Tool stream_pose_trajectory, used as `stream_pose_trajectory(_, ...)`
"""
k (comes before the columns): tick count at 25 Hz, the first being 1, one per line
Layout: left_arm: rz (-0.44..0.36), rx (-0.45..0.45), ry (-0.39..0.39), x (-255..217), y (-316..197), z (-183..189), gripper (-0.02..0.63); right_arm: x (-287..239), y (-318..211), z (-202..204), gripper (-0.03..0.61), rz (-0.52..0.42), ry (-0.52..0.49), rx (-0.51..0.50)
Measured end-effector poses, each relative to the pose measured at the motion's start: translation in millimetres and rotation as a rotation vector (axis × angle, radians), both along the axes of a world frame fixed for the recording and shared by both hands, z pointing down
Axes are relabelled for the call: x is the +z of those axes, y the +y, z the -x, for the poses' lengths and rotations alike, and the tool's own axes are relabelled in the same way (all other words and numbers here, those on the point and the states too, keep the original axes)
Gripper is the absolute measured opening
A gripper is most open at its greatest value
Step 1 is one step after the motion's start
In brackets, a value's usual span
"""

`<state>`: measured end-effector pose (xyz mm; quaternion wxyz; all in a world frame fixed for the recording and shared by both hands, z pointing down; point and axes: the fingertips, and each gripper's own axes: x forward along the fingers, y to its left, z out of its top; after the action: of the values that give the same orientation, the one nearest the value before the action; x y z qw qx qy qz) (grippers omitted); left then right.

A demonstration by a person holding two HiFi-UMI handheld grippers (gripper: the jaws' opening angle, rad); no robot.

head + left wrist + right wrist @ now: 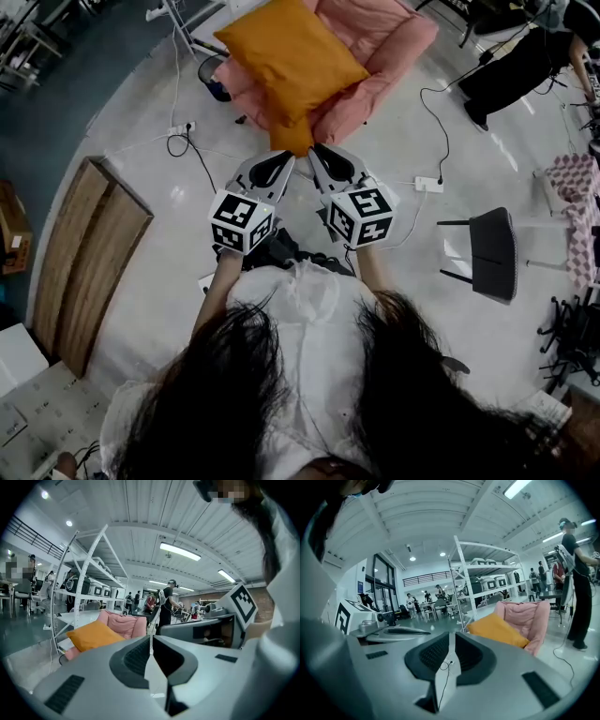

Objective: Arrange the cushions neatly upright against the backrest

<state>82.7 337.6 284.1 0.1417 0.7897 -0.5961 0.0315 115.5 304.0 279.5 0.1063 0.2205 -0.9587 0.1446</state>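
An orange cushion [291, 61] lies tilted across the seat of a pink armchair [389, 52] at the top of the head view, one corner hanging over the seat's front edge. My left gripper [277, 167] and right gripper [326, 159] are held side by side just short of that chair, both shut with nothing between the jaws. In the left gripper view the cushion [93, 635] and armchair [125, 623] sit some way beyond the shut gripper [151, 641]. In the right gripper view the cushion [497, 630] leans on the pink armchair [532, 616], to the right of the shut gripper [452, 644].
A wooden board [89, 258] lies on the floor at left and a black chair [487, 253] stands at right. A power strip [427, 184] and cables trail beside the armchair. A white shelving rack [86, 588] stands behind it. A person in black [525, 56] sits at the back right.
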Motion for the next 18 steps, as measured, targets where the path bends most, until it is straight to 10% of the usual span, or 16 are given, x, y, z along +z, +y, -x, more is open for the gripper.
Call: stream_pose_trajectory(18,0.045,0.036,0.014,27.4,7.6,37.4,0.028,25.0,0.6,21.7,0.052,0.022,0.053,0.059)
